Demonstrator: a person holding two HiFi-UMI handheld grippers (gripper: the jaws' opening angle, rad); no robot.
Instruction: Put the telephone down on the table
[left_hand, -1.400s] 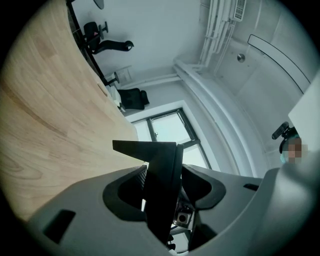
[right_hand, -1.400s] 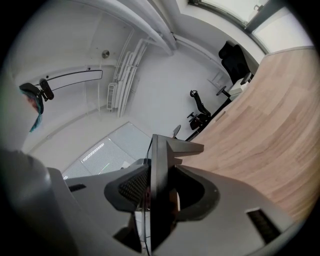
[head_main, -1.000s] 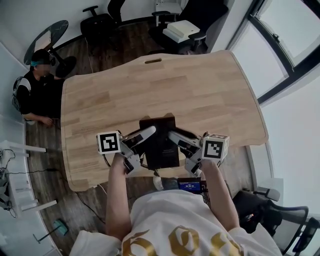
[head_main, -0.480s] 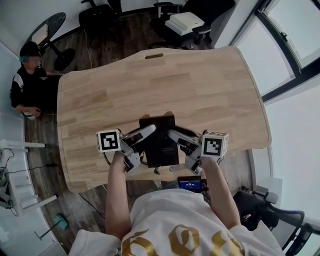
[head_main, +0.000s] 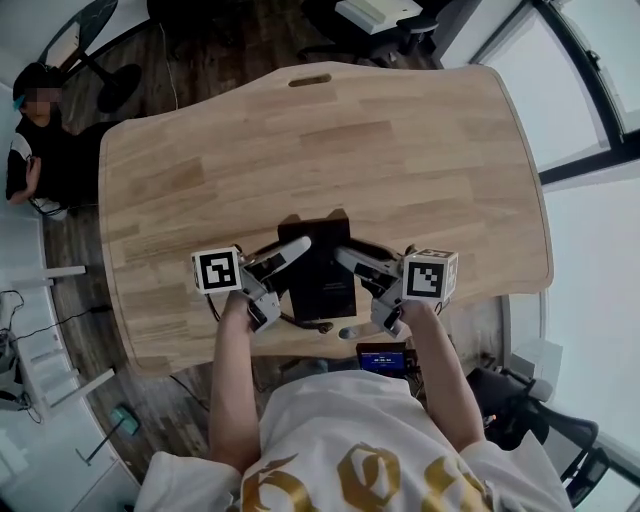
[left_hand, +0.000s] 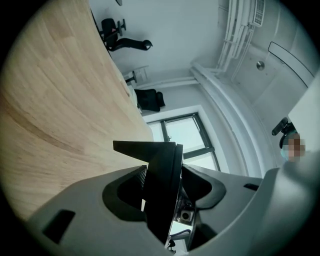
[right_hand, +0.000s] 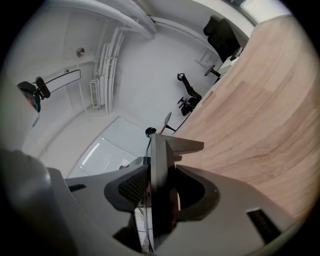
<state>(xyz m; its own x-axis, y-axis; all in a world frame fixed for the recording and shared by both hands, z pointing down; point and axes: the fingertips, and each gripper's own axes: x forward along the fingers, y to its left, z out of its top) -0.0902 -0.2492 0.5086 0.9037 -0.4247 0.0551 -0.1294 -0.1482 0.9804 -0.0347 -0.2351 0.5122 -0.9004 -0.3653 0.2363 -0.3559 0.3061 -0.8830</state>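
Reaches forward from a white shirt (head_main: 350, 440) with the left forearm (head_main: 225, 380) bare, wrist angled inward. Wraps the left hand (head_main: 238, 303) round the left gripper (head_main: 288, 256), marker cube (head_main: 217, 270) facing up, jaws about level and aimed right of straight ahead. Clamps those jaws on the left edge of the telephone (head_main: 322, 268). Seen along the jaws, stands edge-on as a black slab (left_hand: 162, 185) between the pads, pressed from both sides, with the table (left_hand: 50, 115) filling the side beyond the left jaw. Hangs between the two grippers, over the near edge of the table (head_main: 400, 150) and just ahead of both hands. Cannot tell whether its base touches the wood. Mirrors the pose on the other side: right forearm (head_main: 440, 380) bare, right hand (head_main: 408, 312) round the right gripper (head_main: 348, 262), cube up, jaws tipped slightly down and aimed leftward. Clamps these on the right edge of the telephone (right_hand: 160, 195), pads tight against both faces, table (right_hand: 260, 125) beyond the right jaw.
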